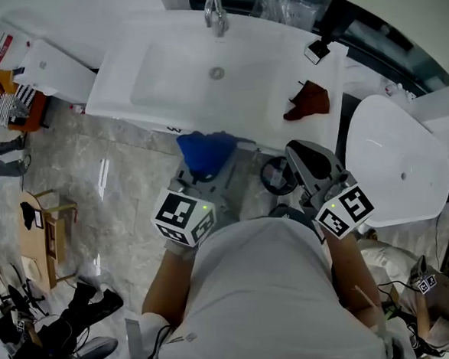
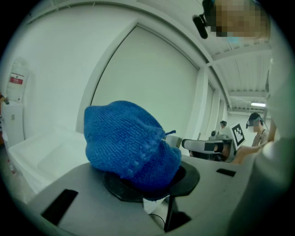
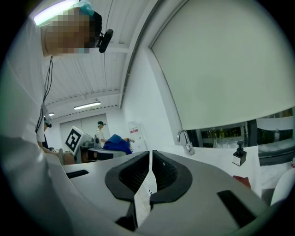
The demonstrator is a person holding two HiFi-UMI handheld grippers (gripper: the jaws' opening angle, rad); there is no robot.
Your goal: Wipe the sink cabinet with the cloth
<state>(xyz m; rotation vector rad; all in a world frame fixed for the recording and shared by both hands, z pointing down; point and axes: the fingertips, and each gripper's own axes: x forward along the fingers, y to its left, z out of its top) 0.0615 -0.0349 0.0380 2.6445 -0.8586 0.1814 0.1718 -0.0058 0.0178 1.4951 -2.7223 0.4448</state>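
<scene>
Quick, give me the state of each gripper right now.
Left gripper: shut on the blue cloth.
Right gripper: shut, with nothing between its jaws.

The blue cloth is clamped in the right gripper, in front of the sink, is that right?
No. The blue cloth is clamped in the left gripper, in front of the sink, as the left gripper view shows; the right gripper is shut and empty.
</scene>
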